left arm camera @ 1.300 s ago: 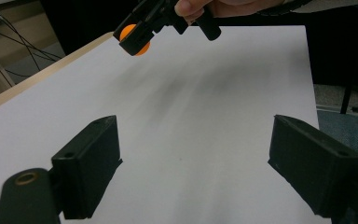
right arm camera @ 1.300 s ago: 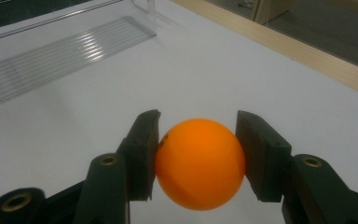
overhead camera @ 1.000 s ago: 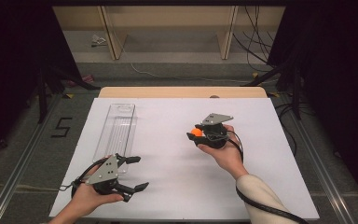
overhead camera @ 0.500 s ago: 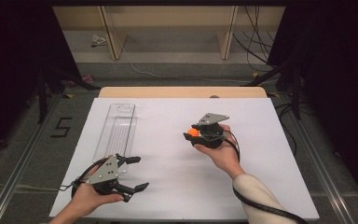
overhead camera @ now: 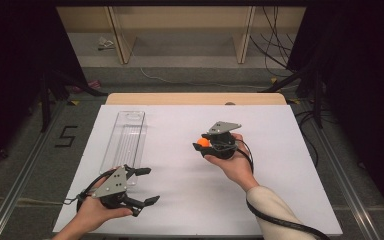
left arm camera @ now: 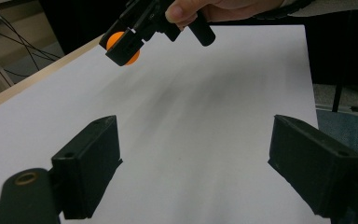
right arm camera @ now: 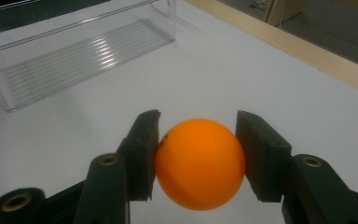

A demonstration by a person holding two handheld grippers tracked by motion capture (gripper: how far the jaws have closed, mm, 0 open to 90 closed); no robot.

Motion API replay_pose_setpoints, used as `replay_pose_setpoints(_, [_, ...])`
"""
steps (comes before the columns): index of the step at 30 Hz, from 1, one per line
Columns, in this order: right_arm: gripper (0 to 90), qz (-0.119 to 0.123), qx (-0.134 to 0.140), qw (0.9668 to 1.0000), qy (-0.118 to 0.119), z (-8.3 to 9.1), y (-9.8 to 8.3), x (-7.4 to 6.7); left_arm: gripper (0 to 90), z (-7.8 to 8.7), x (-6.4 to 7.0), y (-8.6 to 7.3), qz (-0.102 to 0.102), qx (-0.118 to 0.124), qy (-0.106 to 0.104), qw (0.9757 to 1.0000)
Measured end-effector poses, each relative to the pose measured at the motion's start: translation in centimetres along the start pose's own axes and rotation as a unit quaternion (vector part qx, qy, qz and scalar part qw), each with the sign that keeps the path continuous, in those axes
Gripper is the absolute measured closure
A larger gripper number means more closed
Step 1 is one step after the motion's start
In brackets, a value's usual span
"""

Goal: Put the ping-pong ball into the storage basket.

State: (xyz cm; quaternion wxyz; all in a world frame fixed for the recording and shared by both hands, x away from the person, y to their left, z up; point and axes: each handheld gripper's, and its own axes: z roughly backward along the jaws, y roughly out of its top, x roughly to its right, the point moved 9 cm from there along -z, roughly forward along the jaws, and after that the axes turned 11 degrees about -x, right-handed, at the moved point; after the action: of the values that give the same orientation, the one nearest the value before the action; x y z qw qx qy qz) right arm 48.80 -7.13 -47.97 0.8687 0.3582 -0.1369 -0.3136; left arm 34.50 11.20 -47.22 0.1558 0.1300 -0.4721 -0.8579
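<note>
Orange ball (right arm camera: 199,163), table-tennis type, sits clamped between the two black jaws of the right claw (overhead camera: 203,143). In the right gripper view both pads press on its sides, left and right, and the ball bulges out above and below them. It is carried clear of the counter (overhead camera: 290,165), over the white sheet, about midway between the left and right edges and nearer the far edge than the near one. In the left gripper view the same ball (left arm camera: 122,46) appears at the upper left, pinched in the right claw (left arm camera: 123,45), with the person's fingers wrapped on the handle above it.

Left claw (overhead camera: 145,186): released, jaws spread wide, nothing between them. It is held low near the near left corner of the counter, jaws pointing toward the right edge. In the left gripper view only bare white sheet lies between its two pads.

Clear plastic tray (overhead camera: 125,142): long, narrow, ribbed floor, lying on the sheet along the left side, running from near the far edge toward the left claw. Its near end lies just beside that claw. Tray (right arm camera: 74,56) looks empty in the right gripper view. Ball and tray are well apart.
</note>
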Motion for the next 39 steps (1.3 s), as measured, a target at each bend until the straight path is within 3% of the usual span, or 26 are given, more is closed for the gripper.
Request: replay_pose_setpoints(39, [51.4, 0.012, 0.000, 0.9999, 0.012, -1.3, 1.4, -1.8, 16.0, 0.0, 0.1, 0.0, -0.002, -0.001, -0.003, 1.0000])
